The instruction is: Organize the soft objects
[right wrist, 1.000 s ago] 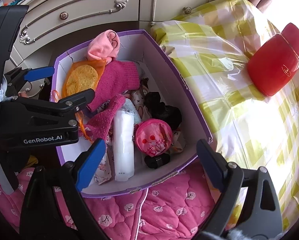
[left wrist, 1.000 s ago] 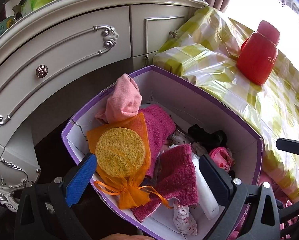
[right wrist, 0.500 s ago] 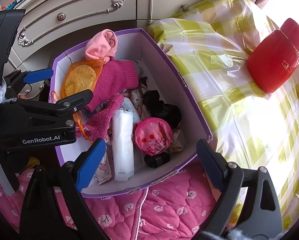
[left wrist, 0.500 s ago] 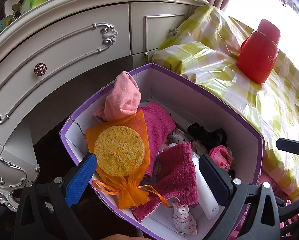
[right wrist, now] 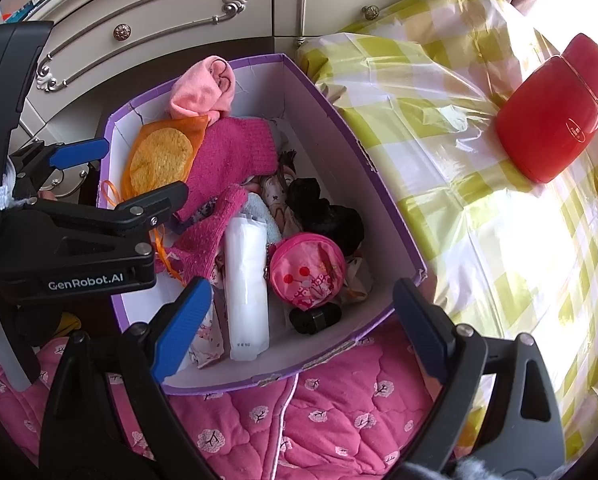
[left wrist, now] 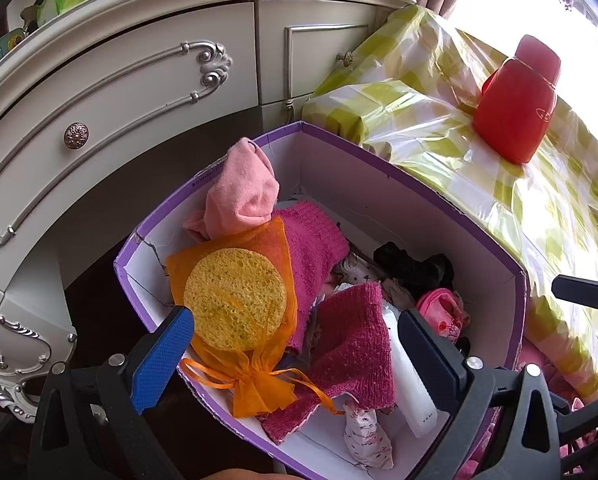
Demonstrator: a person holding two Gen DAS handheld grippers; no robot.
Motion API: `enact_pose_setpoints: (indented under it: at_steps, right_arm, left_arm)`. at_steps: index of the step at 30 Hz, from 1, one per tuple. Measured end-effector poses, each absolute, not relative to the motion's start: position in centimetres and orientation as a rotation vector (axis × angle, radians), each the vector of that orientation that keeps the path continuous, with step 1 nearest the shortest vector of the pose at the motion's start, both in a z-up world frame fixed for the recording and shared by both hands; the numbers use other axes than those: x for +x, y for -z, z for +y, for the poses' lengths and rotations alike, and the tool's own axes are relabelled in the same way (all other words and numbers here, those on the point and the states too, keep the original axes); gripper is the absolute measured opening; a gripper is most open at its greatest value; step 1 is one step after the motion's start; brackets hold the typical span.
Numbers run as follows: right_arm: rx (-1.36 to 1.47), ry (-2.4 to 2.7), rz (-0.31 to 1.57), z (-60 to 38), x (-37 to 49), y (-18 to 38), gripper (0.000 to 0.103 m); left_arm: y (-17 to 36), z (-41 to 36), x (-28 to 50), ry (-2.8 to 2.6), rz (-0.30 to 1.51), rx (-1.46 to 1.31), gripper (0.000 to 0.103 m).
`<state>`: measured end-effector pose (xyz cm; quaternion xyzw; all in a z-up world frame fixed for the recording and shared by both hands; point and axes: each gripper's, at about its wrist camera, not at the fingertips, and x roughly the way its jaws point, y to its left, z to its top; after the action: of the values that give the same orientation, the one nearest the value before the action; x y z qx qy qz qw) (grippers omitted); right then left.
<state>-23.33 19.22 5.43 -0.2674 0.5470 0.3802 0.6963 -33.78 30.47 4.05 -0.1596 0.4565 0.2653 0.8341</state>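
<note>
A purple-rimmed cardboard box [left wrist: 379, 172] [right wrist: 383, 216] holds soft items. Inside lie a yellow round sponge [left wrist: 235, 304] [right wrist: 161, 158] in an orange mesh bag, a light pink sock [left wrist: 243, 192] [right wrist: 203, 92], magenta knit gloves [left wrist: 355, 348] [right wrist: 227, 156], a white packet [right wrist: 246, 284], a round pink pouch [right wrist: 307, 268] and a black cloth [right wrist: 327, 216]. My left gripper [left wrist: 295, 354] hovers open over the box's near left side, above the orange bag. My right gripper [right wrist: 299, 328] stands open over the near edge of the box, holding nothing.
A cream dresser [left wrist: 139, 80] with ornate drawers stands behind the box. A yellow-checked plastic cover [right wrist: 479, 152] lies to the right with a red case [right wrist: 551, 116] on it. A pink quilted cushion [right wrist: 299, 420] lies under the box's near side.
Both views have shifted only slightly; the box sits a little lower and closer in frame. Both grippers stay open and nothing in the box has moved.
</note>
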Motion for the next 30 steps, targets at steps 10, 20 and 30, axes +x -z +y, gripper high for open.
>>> enact_pose_setpoints:
  at_steps: [10, 20, 30]
  right_arm:
    - [-0.593, -0.855, 1.231, 19.21, -23.44, -5.14, 0.093]
    - [-0.586, -0.860, 1.245, 19.11, -23.43, -4.92, 0.093]
    - [-0.582, -0.858, 1.249, 19.13, -23.42, -4.78, 0.093]
  left_arm:
    - [-3.91, 30.50, -33.86, -0.565, 0.970, -0.343, 0.103]
    - [-3.79, 30.54, -33.86, -0.565, 0.973, -0.345, 0.103]
    - [-3.76, 30.50, -33.84, -0.566, 0.973, -0.346, 0.103]
